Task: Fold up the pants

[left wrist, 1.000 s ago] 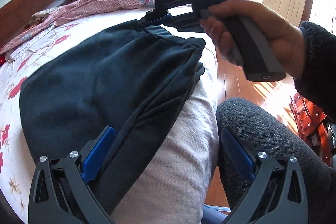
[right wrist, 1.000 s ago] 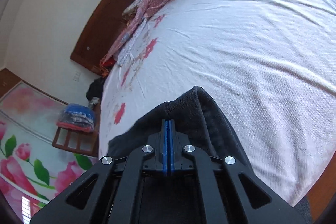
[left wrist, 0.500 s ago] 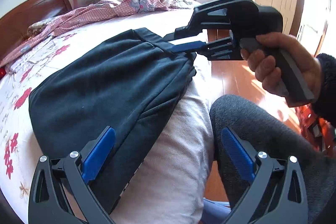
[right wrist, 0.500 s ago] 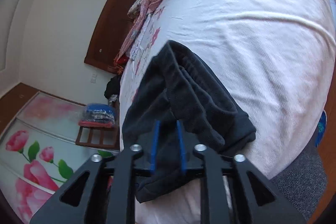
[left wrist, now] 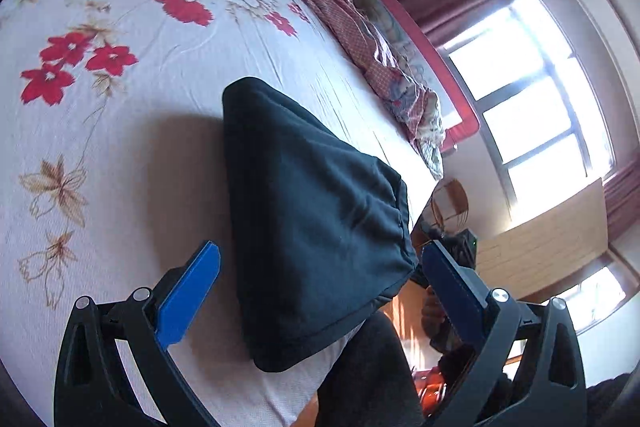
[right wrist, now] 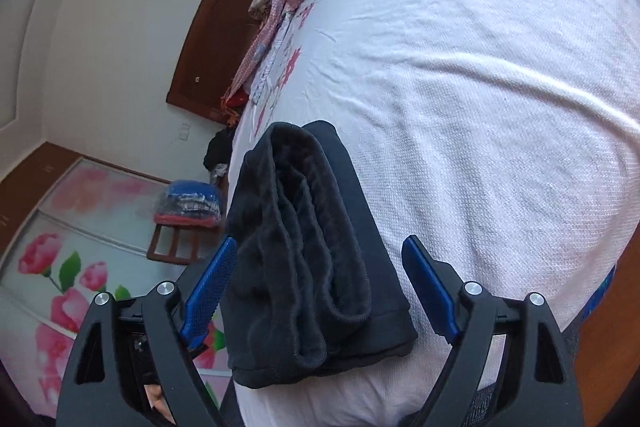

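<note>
The dark pants (left wrist: pixel 316 223) lie folded in a compact stack at the near edge of the white bed (left wrist: pixel 120 131). In the right wrist view the pants (right wrist: pixel 308 259) show their layered folded end. My left gripper (left wrist: pixel 320 279) is open, its blue pads either side of the stack, not touching it. My right gripper (right wrist: pixel 320 279) is open too, its fingers on either side of the folded end, holding nothing. Part of the right gripper and the hand on it show behind my left gripper's right finger (left wrist: pixel 460 251).
A pink checked blanket (left wrist: pixel 360 39) is bunched along the far side of the bed. A dark wooden headboard (right wrist: pixel 228 15) stands by the wall. A stool with folded clothes (right wrist: pixel 188 215) stands on the floor. My grey-clad knee (left wrist: pixel 368 375) is against the bed edge.
My right gripper has opened and let go of the pants. The pants now rest folded on the bed. My left gripper has swung round to face the stack from the side.
</note>
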### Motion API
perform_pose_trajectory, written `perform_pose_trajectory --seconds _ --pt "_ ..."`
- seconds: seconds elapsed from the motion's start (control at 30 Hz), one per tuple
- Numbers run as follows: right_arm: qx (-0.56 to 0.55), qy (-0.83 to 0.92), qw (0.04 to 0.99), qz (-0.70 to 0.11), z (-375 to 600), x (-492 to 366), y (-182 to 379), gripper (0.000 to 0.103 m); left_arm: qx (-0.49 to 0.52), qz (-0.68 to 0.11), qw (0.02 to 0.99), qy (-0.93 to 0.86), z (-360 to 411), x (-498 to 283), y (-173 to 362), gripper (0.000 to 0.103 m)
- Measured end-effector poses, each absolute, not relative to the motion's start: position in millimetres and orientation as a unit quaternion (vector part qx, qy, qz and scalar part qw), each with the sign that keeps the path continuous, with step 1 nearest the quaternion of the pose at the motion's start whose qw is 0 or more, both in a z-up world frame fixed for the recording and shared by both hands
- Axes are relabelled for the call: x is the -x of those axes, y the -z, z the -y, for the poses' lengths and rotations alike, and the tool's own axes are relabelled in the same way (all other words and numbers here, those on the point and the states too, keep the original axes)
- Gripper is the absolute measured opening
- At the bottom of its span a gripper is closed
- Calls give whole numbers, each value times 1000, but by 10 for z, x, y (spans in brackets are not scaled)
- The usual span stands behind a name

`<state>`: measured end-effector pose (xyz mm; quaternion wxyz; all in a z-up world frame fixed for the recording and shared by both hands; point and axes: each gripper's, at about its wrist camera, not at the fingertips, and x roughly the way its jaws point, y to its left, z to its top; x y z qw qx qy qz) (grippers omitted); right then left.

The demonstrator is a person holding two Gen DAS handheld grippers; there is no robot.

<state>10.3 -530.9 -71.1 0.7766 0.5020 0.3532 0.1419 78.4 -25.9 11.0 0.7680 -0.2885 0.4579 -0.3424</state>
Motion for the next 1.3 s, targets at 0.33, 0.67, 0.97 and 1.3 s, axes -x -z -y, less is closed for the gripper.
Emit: perform_pose_trajectory --seconds 0.33,0.67,0.97,1.3 --pt "-581 -229 712 -322 5338 -73 1005 86 317 -480 750 328 296 -985 9 101" --pt "-442 -193 785 -389 5124 -139 769 63 456 -510 664 301 245 -1481 585 101" --pt "-474 -184 772 -381 5194 -108 860 63 509 -509 611 329 524 -1620 860 101" --pt "-477 -183 769 -385 5232 -116 881 63 475 -522 611 358 836 -1663 865 101"
